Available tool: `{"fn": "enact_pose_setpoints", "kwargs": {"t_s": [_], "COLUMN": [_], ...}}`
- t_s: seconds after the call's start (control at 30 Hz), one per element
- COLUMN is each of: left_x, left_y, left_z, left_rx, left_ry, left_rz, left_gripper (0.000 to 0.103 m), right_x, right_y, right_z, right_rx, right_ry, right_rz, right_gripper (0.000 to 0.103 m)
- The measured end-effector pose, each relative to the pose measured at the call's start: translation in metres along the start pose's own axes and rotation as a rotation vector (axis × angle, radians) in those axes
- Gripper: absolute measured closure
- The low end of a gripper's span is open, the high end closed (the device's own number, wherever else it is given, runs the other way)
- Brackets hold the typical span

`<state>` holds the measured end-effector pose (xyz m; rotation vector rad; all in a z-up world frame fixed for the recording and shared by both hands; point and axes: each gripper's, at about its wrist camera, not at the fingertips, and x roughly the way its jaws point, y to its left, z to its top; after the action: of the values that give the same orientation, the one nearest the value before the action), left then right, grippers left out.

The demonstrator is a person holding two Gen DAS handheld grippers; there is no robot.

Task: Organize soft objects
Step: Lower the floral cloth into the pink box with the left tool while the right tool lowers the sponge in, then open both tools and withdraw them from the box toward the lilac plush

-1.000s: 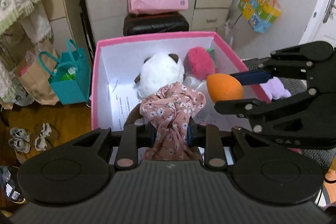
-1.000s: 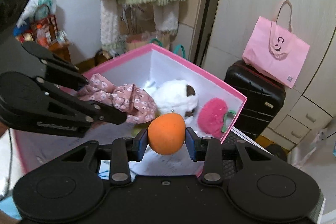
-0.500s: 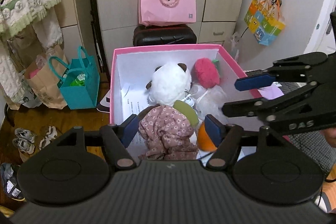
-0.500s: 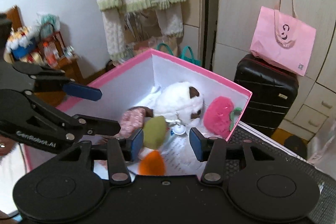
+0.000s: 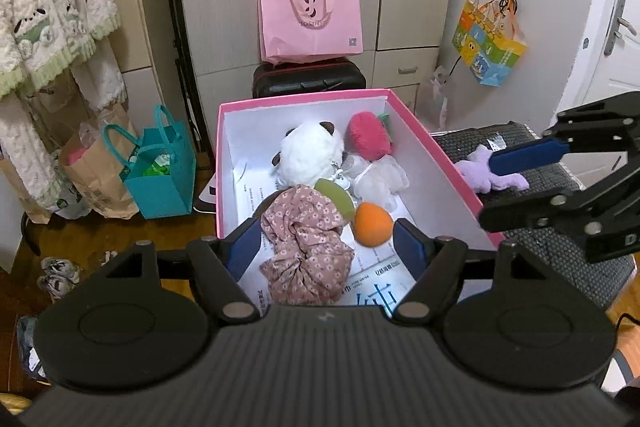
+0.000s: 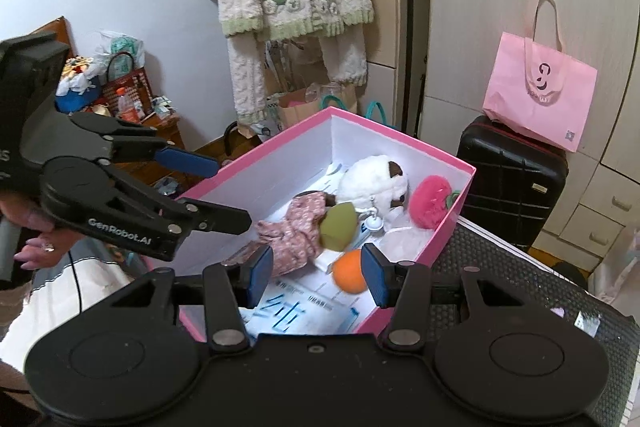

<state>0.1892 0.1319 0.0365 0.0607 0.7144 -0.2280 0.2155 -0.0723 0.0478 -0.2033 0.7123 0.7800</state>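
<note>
With both drops done, the step was a clean retreat: lift straight clear of the pink box (image 5: 432, 151) rim, then go for the purple plush (image 5: 486, 173) lying on the dark mat (image 5: 560, 267) beside it. Left gripper (image 5: 324, 247) was empty, jaws opening wide; right gripper (image 6: 316, 273) empty too, narrower gap. A second earlier the left clamped the floral cloth (image 5: 306, 247) and the right the orange ball (image 6: 349, 275); both lay loose on the box floor now.
</note>
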Motion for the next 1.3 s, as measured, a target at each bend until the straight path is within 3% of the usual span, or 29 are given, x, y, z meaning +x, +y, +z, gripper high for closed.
{"fn": "enact_pose_setpoints", "kwargs": {"t_s": [0.4,0.6,0.73,0.97,1.3], "left_x": [-0.046,-0.067,-0.078,-0.089,-0.075], "left_y": [-0.021,-0.041,-0.056,-0.088,-0.132], "left_z": [-0.016,-0.022,-0.028,-0.039,-0.038], "left_rx": [0.038,0.081,0.106,0.167,0.238], "left_ry": [-0.007,0.004,0.010,0.030,0.056], "left_rz": [-0.005,-0.040,-0.055,-0.086,-0.187], "left_gripper": [0.018,0.006,0.002,0.001,0.001], "right_x": [-0.060,-0.086,-0.102,-0.125,-0.140], "right_y": [0.021,0.027,0.029,0.019,-0.004], "right_z": [-0.020,-0.038,-0.052,-0.085,-0.132], "right_rx": [-0.036,-0.053,-0.048,-0.016,0.033], "right_ry": [-0.024,-0.021,-0.015,-0.001,-0.034], "right_rz": [-0.005,-0.008,-0.016,-0.043,-0.072], "right_gripper": [0.045,0.037,0.022,0.014,0.011]}}
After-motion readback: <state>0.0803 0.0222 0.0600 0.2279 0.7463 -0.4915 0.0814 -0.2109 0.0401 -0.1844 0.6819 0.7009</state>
